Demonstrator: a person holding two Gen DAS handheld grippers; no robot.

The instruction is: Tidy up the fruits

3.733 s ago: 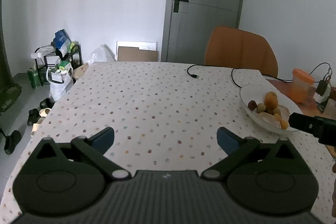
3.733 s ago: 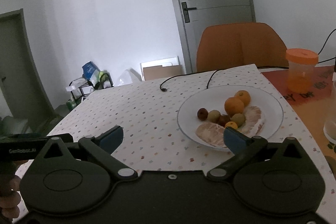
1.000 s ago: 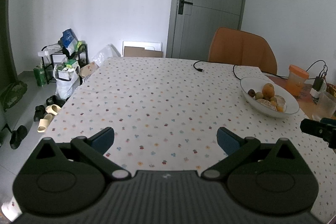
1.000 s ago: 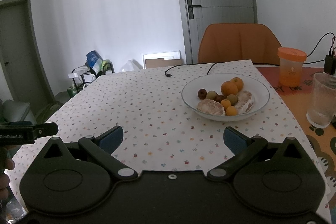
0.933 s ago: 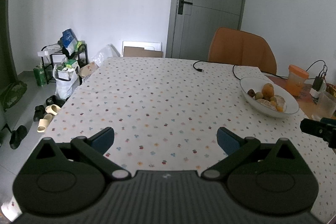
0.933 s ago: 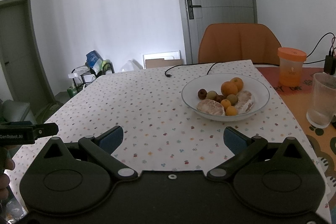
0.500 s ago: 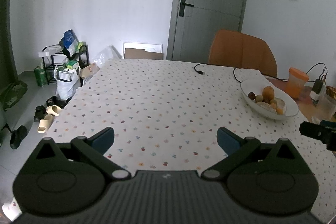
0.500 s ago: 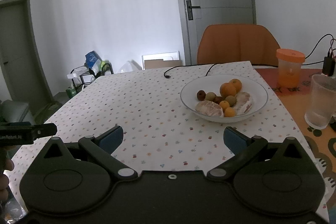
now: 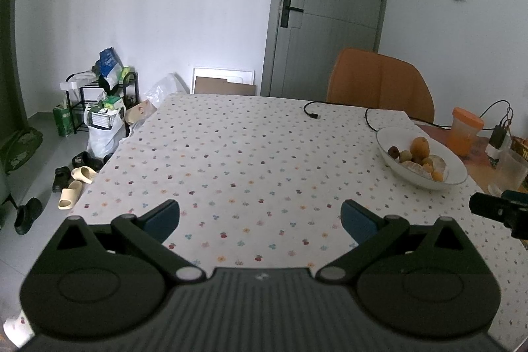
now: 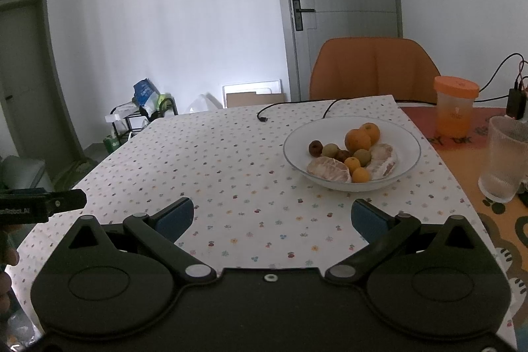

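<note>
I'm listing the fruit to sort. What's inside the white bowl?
In the white bowl: two oranges, two peeled pomelo pieces, small green, dark red and orange fruits. Anything beneath the pile is hidden.

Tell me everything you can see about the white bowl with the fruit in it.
The white bowl is wide, shallow and glossy, likely ceramic or glass. It sits upright on the dotted tablecloth, near the cloth's right edge, in front of the orange chair. Inside lie two oranges, two peeled citrus pieces, smaller orange fruits, greenish ones and dark reddish ones. A black cable lies just behind it. Neither tool touches it.
</note>
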